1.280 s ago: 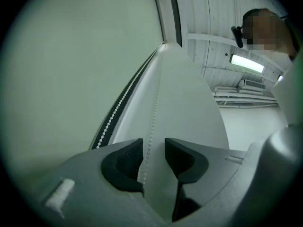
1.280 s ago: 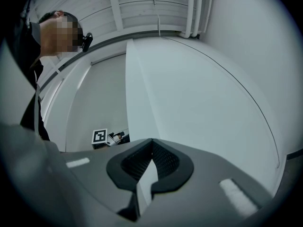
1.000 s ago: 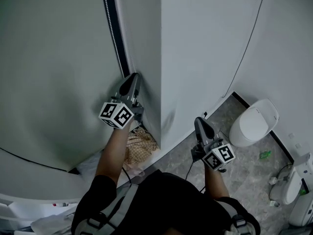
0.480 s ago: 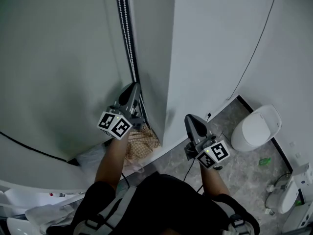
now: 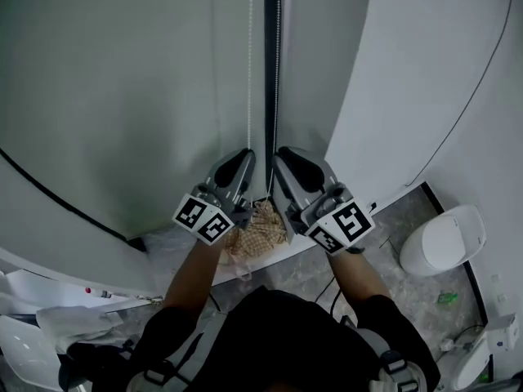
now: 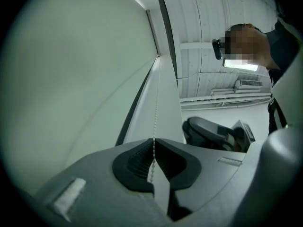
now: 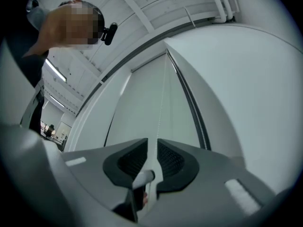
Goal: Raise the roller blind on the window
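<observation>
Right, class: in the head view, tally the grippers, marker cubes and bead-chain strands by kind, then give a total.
Grippers: 2, the left gripper shut on the left strand, the right gripper with jaws just opened round the right strand
Marker cubes: 2, left cube, right cube
Bead-chain strands: 2
Total: 6

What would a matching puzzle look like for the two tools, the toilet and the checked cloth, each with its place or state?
1 left tool
2 right tool
3 toilet
4 checked cloth

a at the head view's far right
b jaws slightly apart
c low down between both tools
d pinching the bead chain

Pairs: 1-d, 2-b, 3-a, 4-c.
The right tool's jaws have just been opening, with the bead chain's other strand in the gap.
</observation>
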The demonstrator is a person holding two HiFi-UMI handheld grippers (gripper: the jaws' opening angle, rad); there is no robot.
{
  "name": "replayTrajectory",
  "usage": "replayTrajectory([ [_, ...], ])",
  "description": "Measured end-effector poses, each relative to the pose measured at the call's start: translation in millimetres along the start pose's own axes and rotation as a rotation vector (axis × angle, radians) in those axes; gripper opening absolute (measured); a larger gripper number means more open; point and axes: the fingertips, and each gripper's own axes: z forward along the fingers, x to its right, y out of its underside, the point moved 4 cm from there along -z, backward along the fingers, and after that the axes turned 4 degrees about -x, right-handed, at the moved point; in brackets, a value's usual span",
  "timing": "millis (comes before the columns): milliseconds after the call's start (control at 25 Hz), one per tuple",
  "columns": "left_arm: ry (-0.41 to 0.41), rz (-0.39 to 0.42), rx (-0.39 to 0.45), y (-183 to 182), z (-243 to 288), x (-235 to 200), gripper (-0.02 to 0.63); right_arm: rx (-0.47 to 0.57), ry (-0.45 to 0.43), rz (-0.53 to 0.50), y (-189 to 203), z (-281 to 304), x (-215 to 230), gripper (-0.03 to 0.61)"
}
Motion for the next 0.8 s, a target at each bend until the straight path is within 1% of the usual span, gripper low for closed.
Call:
replayTrajectory([
  [40,0.000,0.001,-0.003,-1,-2,1,0.017,0.012,-0.022,0.011,-7,15,1,0.082],
  [80,-0.002,0.005,-0.006,-2,-5,2,0.017,0.026,-0.038,0.030,-15,27,3,0.093],
  [160,-0.008,0.012,-0.011,-4,-11,3,0.017,0.054,-0.055,0.062,-29,45,7,0.092],
  [240,-0.010,0.013,-0.013,-5,-16,3,0.017,0.065,-0.072,0.066,-42,61,10,0.093],
  [320,-0.010,0.019,-0.021,-6,-19,4,0.017,0.058,-0.101,0.073,-53,77,12,0.094],
  [480,0.000,0.017,-0.021,-6,-22,9,0.017,0.048,-0.174,0.129,-68,93,7,0.101],
  [560,0.011,0.017,-0.021,-5,-22,13,0.017,0.069,-0.165,0.116,-70,91,5,0.061],
  [640,0.022,0.021,-0.025,-5,-21,16,0.016,0.070,-0.148,0.098,-68,90,6,0.061],
  [800,0.043,0.026,-0.032,-5,-16,20,0.017,0.055,-0.141,0.110,-62,91,10,0.062],
])
